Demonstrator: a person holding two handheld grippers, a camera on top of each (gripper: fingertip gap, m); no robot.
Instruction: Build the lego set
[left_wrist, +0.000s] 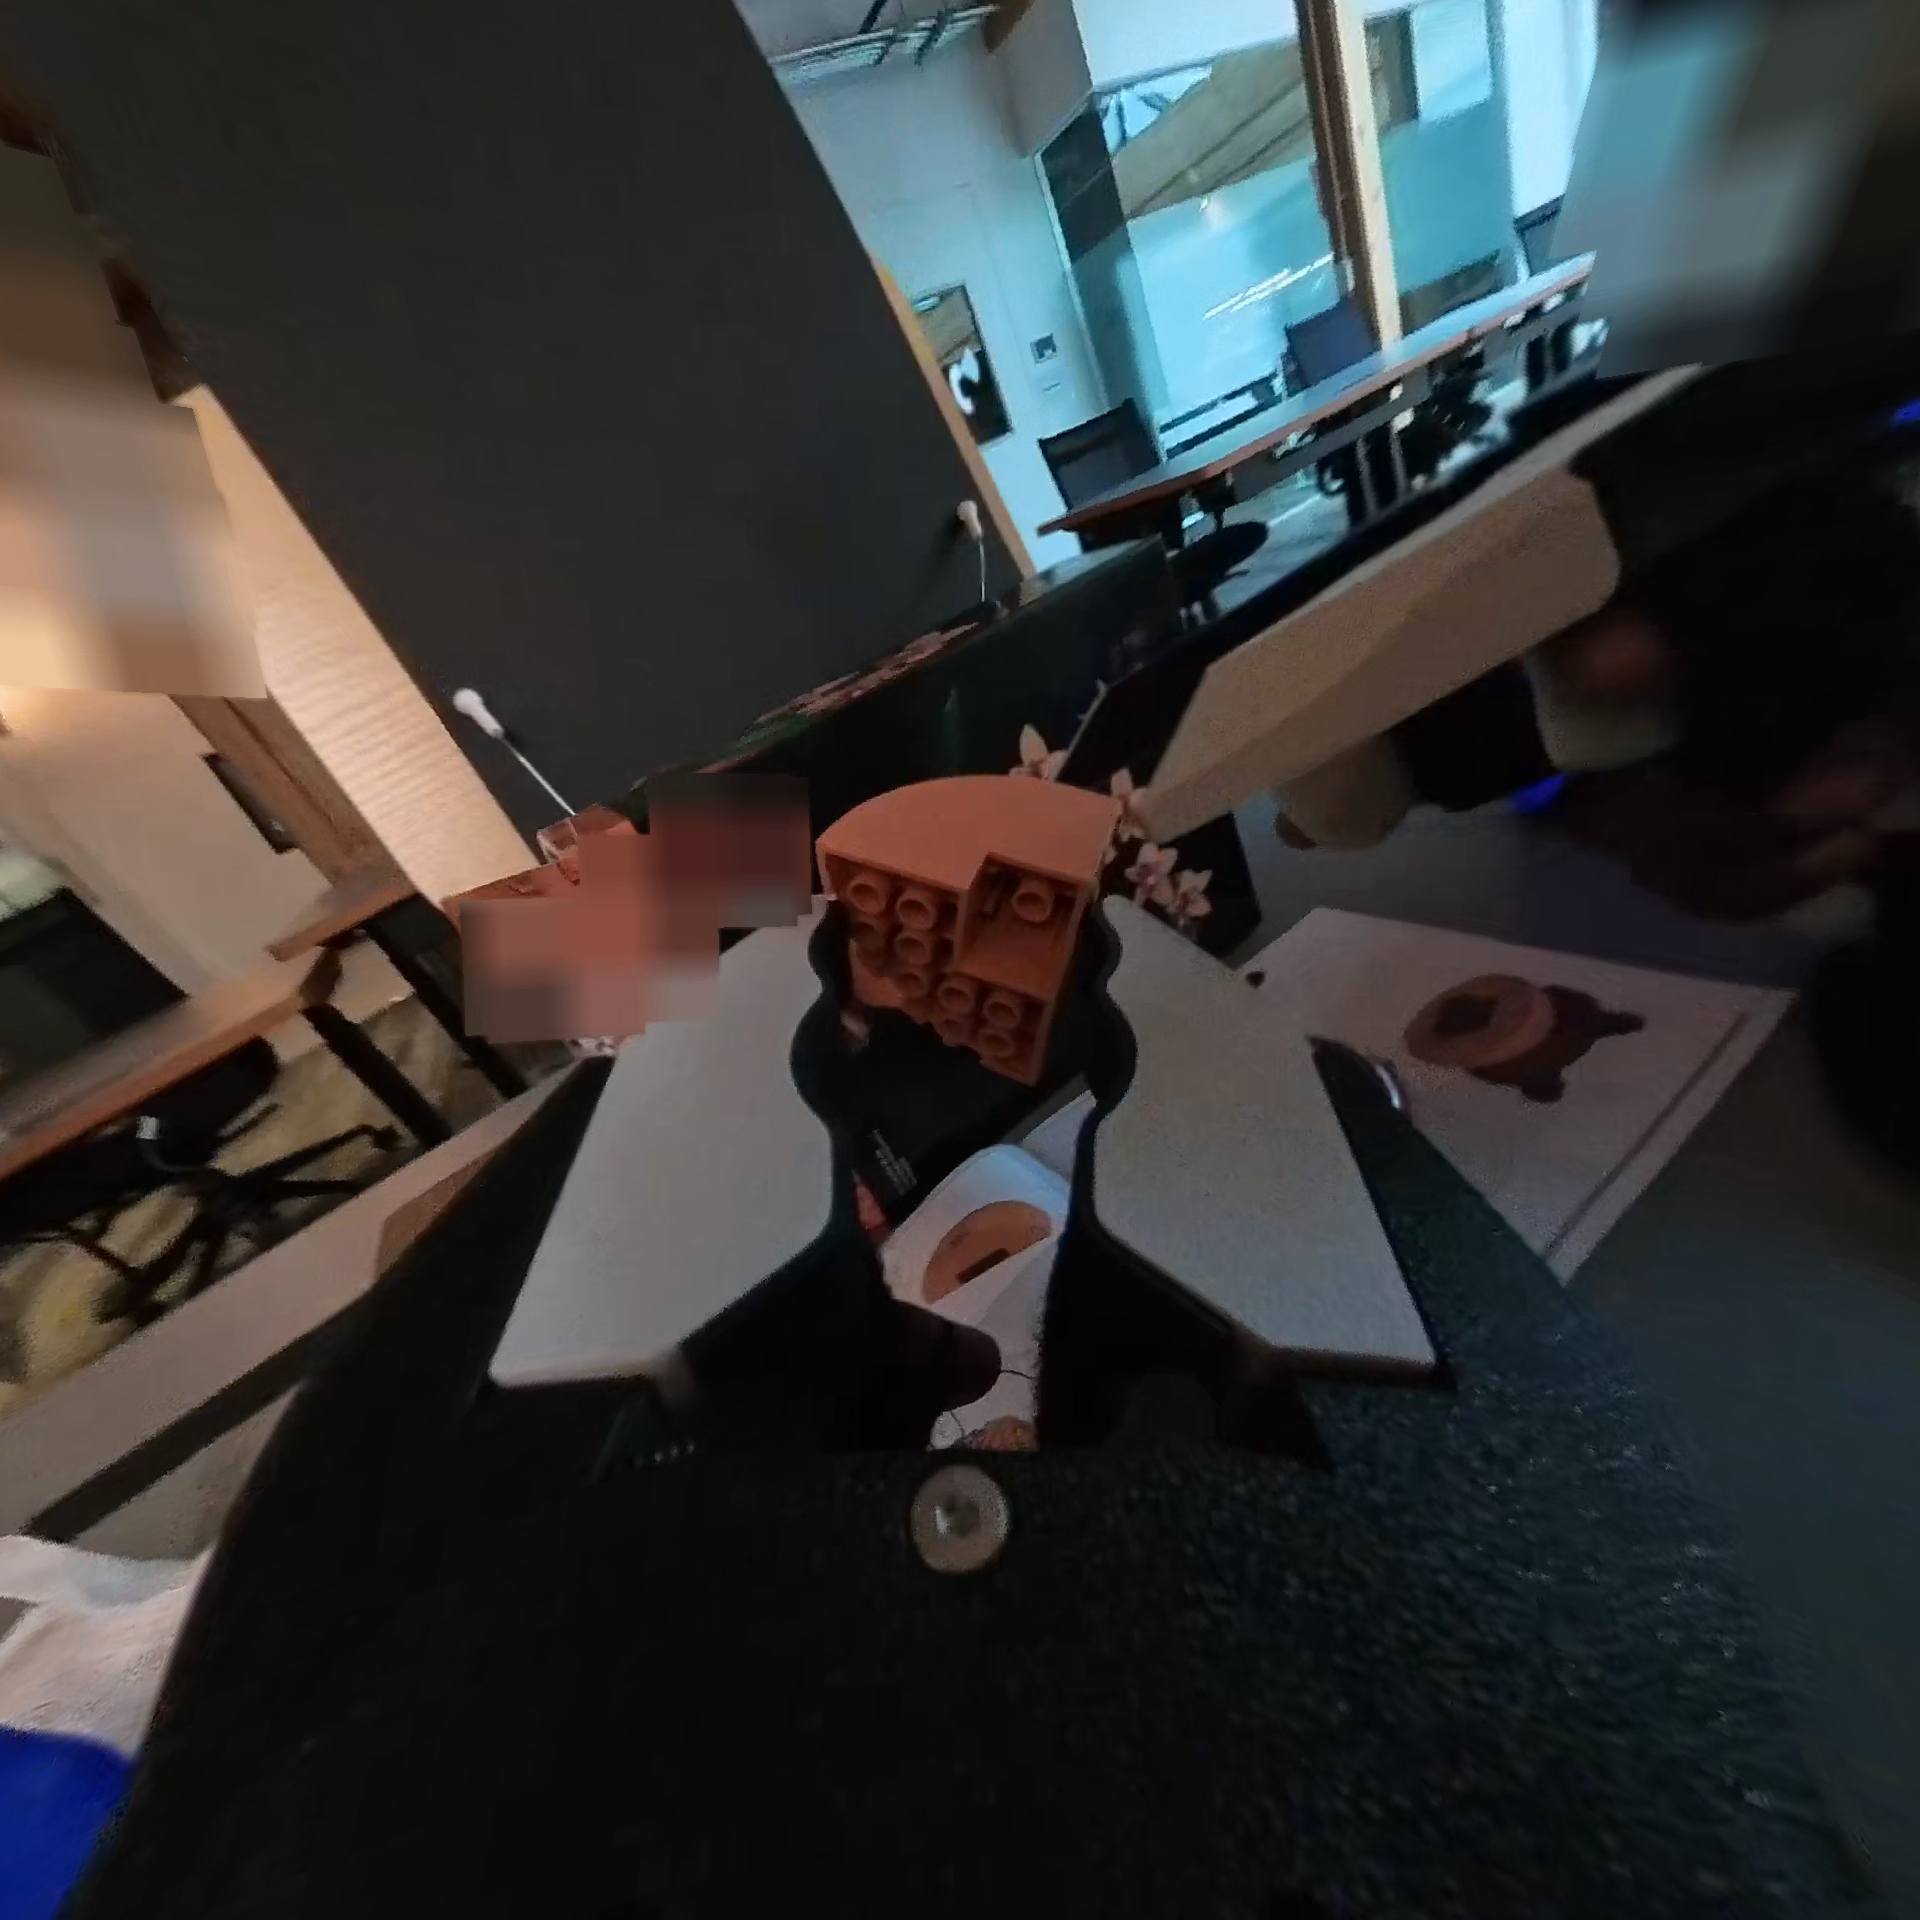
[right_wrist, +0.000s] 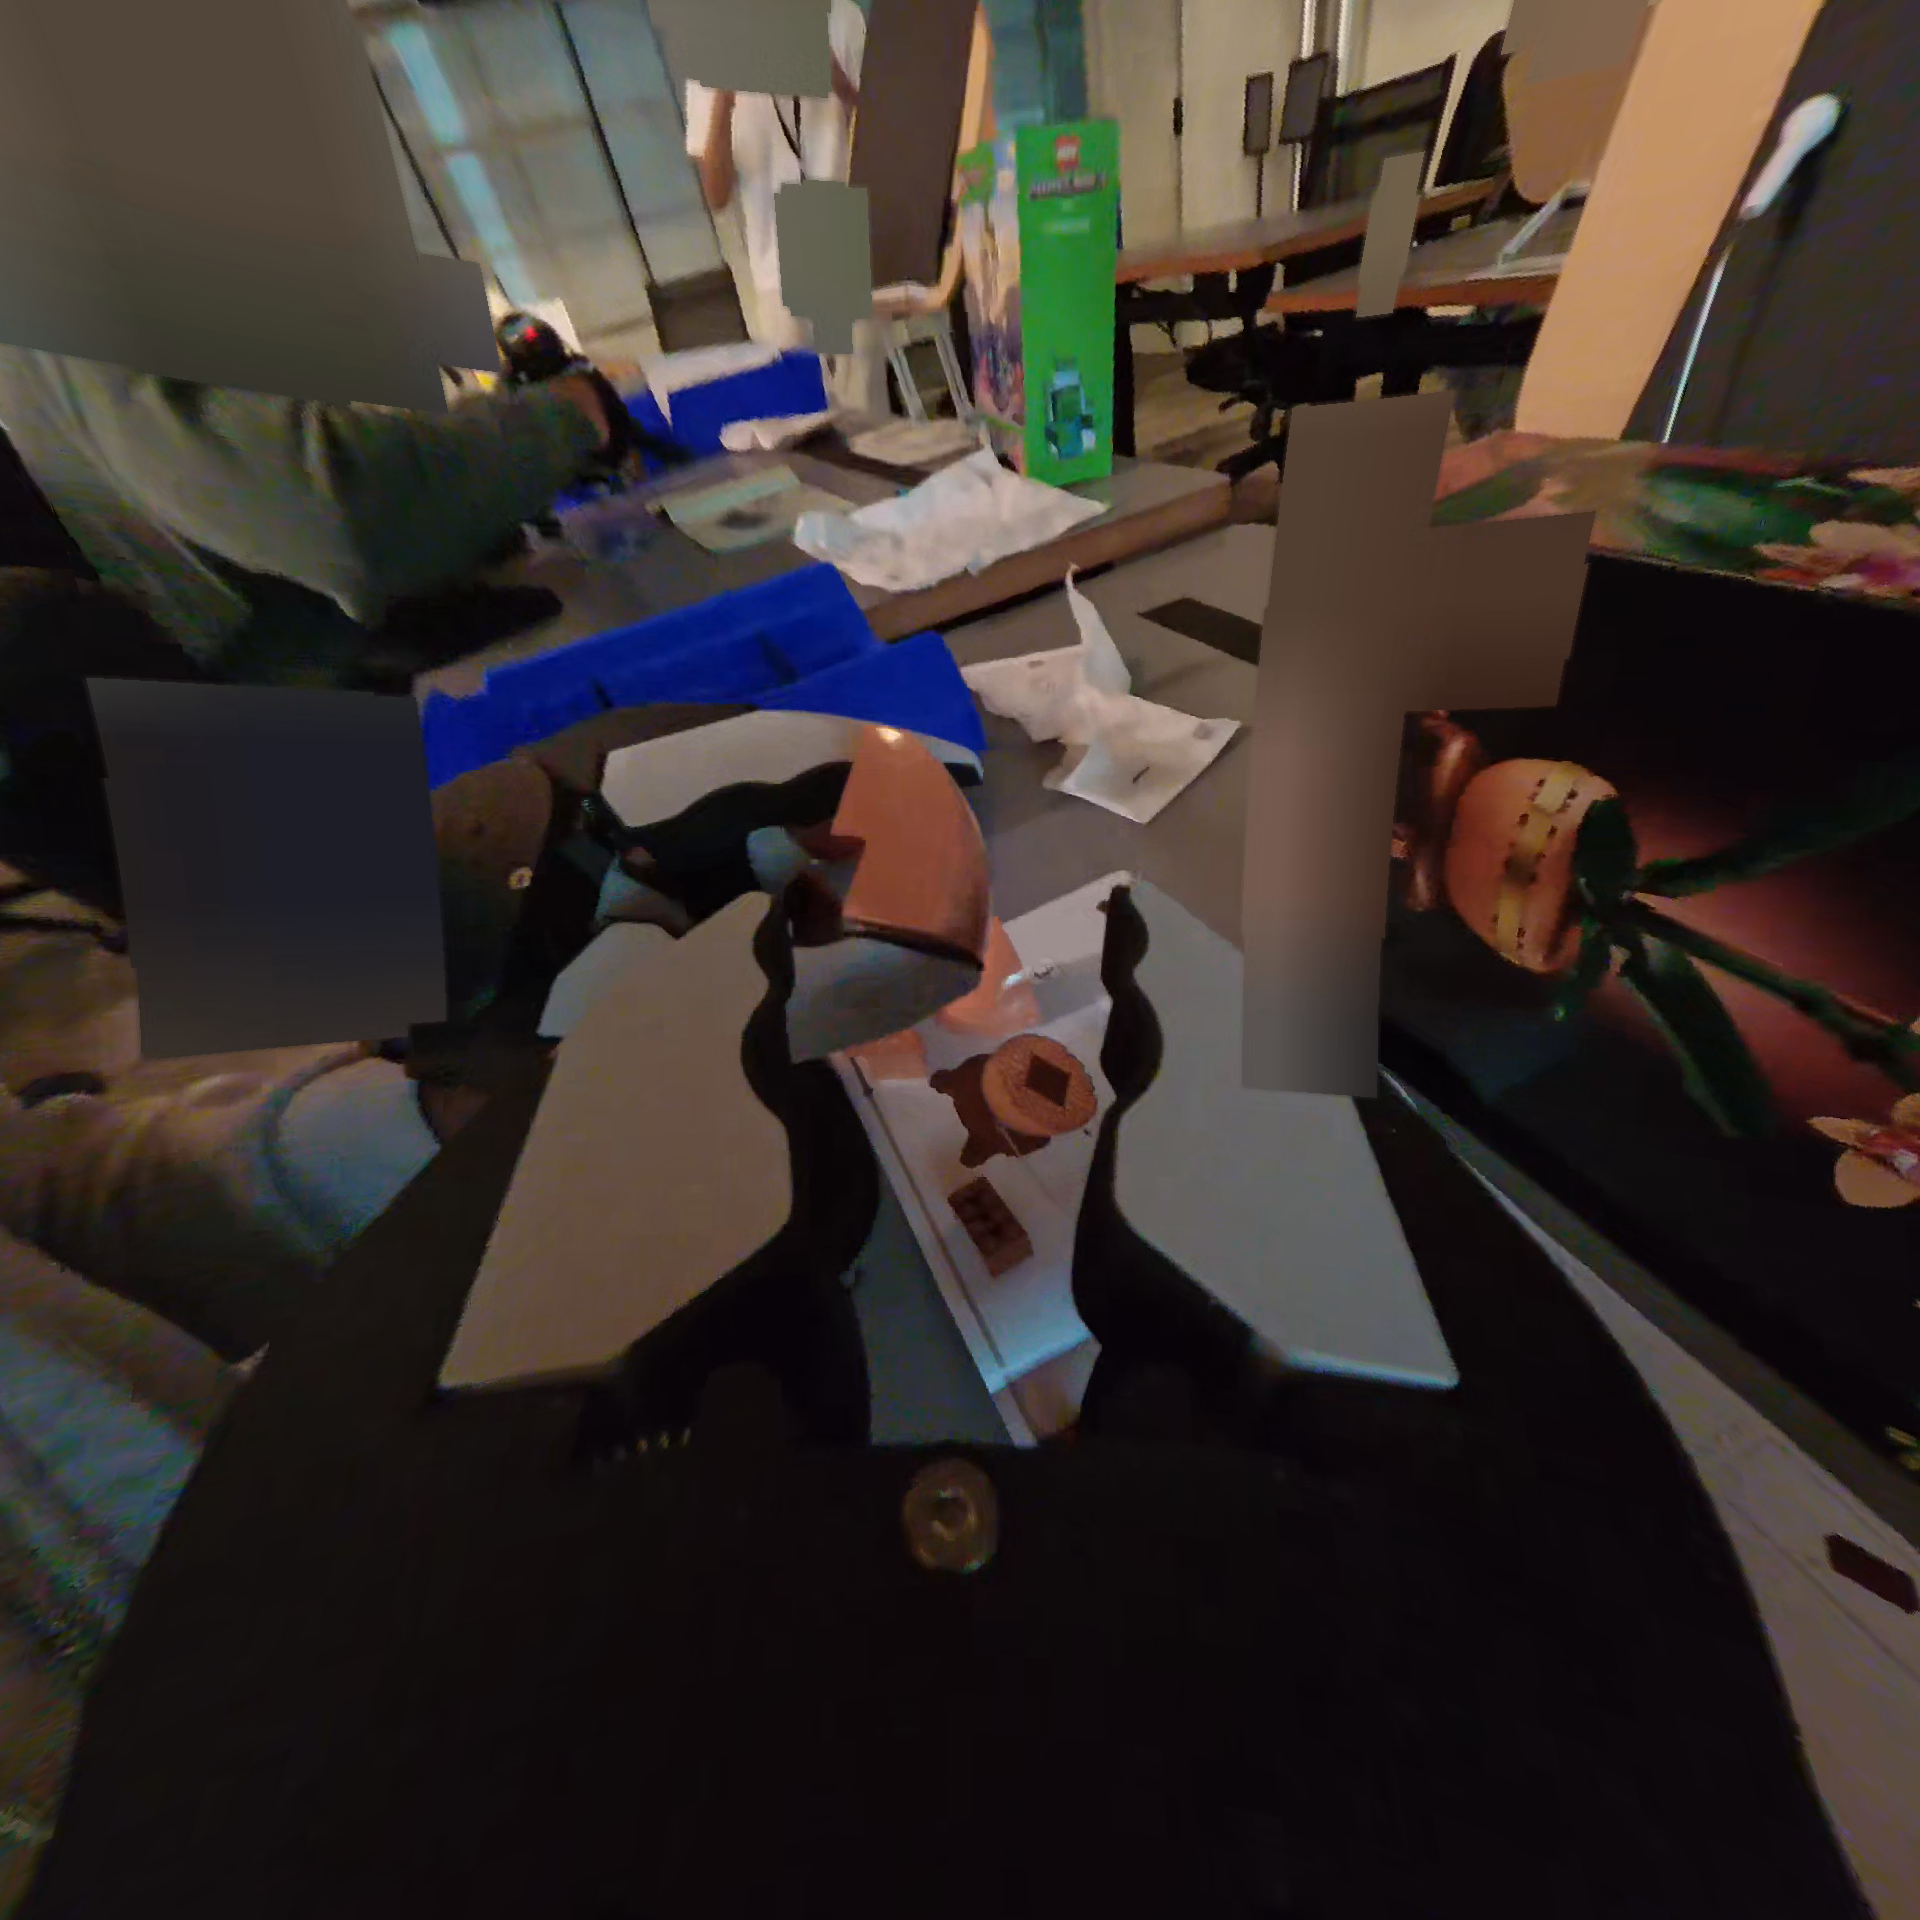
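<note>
My left gripper (left_wrist: 961, 935) is shut on an orange quarter-round brick assembly (left_wrist: 966, 894), its hollow underside with tubes facing the camera. It is held up off the table. In the right wrist view the same orange piece (right_wrist: 904, 842) sits in the left gripper (right_wrist: 727, 821), just past my right gripper's left fingertip. My right gripper (right_wrist: 945, 914) is open, and neither pad presses on the piece. It also shows in the left wrist view (left_wrist: 1382, 623), at the upper right, close to the brick.
A white instruction sheet (right_wrist: 997, 1195) with pictures of brown builds lies on the grey table (right_wrist: 1195, 831) below the grippers. Blue bins (right_wrist: 707, 675) and white bags (right_wrist: 1122, 727) lie behind. A dark flower-printed box (right_wrist: 1662, 883) stands on the right. A person (right_wrist: 260, 499) leans in at the left. Left and right tips are no more than a few centimetres apart.
</note>
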